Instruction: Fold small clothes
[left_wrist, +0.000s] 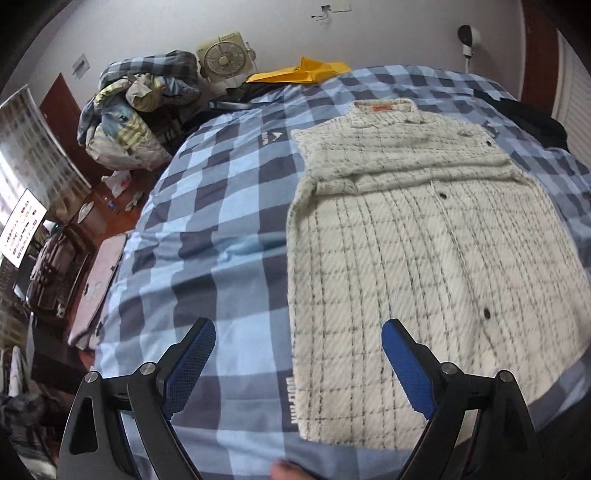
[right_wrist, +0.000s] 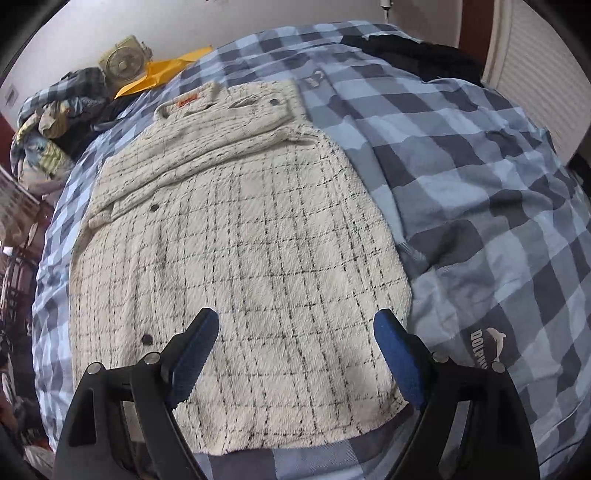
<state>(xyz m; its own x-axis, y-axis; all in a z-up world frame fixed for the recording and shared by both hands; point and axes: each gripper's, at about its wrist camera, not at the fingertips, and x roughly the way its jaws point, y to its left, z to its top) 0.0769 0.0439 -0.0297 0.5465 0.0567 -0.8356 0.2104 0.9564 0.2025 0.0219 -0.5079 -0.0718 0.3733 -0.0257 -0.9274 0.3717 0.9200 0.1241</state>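
Note:
A cream checked fleece jacket (left_wrist: 424, 236) lies flat on the blue checked bedspread (left_wrist: 221, 206), collar at the far end, sleeves folded across the chest. It also shows in the right wrist view (right_wrist: 240, 258). My left gripper (left_wrist: 299, 328) is open and empty, hovering over the jacket's near left hem corner. My right gripper (right_wrist: 295, 321) is open and empty, above the jacket's near right part. Dark snap buttons (left_wrist: 487, 314) run down the front.
A heap of bedding (left_wrist: 136, 110), a small fan (left_wrist: 225, 55) and a yellow cloth (left_wrist: 299, 72) lie at the bed's far left. Black clothing (right_wrist: 417, 55) lies at the far right. The bed's left edge drops to furniture and floor (left_wrist: 74, 258).

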